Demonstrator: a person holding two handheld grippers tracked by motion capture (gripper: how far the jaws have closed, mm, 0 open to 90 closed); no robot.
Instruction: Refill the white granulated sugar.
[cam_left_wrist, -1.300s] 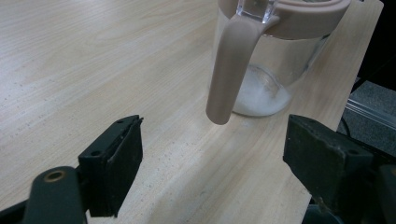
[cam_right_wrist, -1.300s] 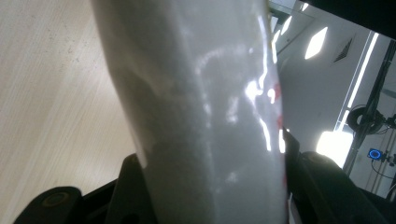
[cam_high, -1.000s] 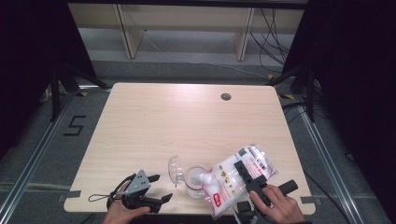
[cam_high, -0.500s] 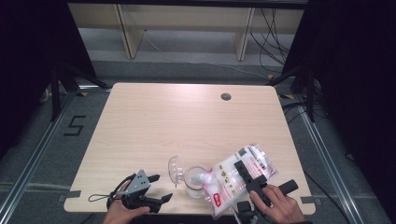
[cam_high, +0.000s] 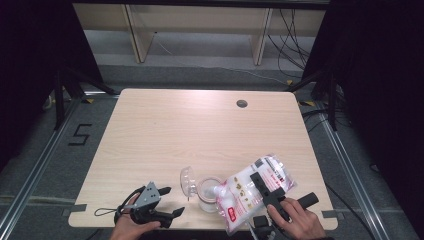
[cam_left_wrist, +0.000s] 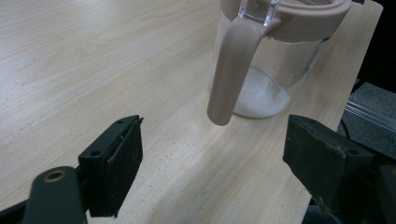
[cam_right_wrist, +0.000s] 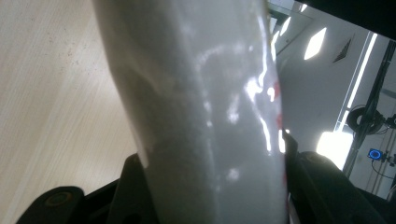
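Observation:
A clear glass jar (cam_high: 206, 196) with a pink rim stands near the table's front edge, its clear hinged lid (cam_high: 187, 180) swung open to the left. Close up in the left gripper view, the jar (cam_left_wrist: 275, 70) holds a little white powder at its bottom, and a pink strap (cam_left_wrist: 231, 70) hangs down its side. My right gripper (cam_high: 263, 188) is shut on a white plastic bag (cam_high: 252, 192) with red print, tilted with its lower corner over the jar's mouth. The bag (cam_right_wrist: 205, 112) sits between the right jaws. My left gripper (cam_high: 167, 202) stands open, left of the jar, with nothing in it.
The light wooden table (cam_high: 200, 130) has a round cable hole (cam_high: 242, 103) at its far right. The jar stands close to the front edge. Dark floor, metal rails and a shelf frame surround the table.

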